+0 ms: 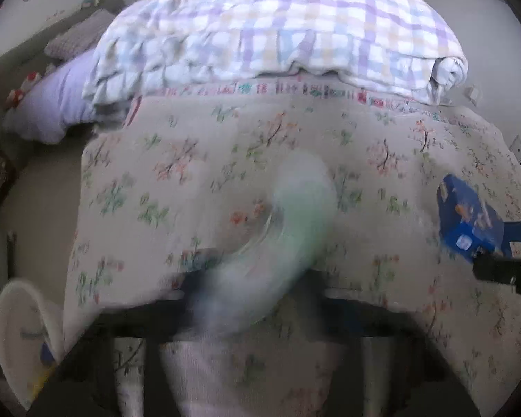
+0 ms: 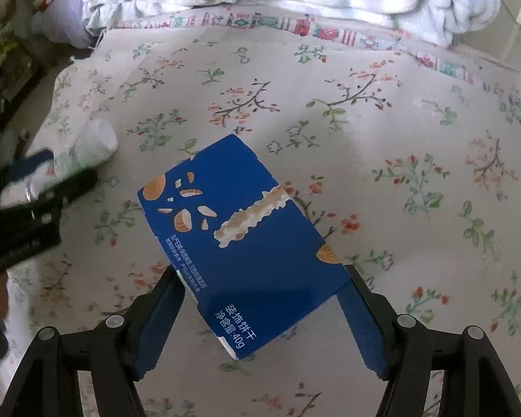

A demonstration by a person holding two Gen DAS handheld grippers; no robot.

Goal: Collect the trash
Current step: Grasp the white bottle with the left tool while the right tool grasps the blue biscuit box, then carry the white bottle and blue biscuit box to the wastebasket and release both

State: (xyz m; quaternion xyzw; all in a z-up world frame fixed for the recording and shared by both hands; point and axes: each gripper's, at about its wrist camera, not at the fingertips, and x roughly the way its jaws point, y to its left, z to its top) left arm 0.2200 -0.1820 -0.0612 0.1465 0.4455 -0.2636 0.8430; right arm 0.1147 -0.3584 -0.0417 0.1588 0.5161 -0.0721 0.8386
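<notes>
My right gripper [image 2: 260, 295] is shut on a blue biscuit box [image 2: 239, 239] and holds it above the floral bed cover [image 2: 382, 139]. The box also shows in the left wrist view [image 1: 469, 222] at the right edge. My left gripper [image 1: 257, 285] is shut on a clear plastic bottle [image 1: 288, 236] with a green label and white cap, heavily motion-blurred. The bottle shows in the right wrist view [image 2: 87, 149] at the left, in the left gripper [image 2: 48, 187].
A folded checked quilt [image 1: 278, 31] lies at the far end of the bed. A lilac pillow [image 1: 52, 100] and soft toys sit at the left. A white bin [image 1: 21, 326] stands on the floor at lower left.
</notes>
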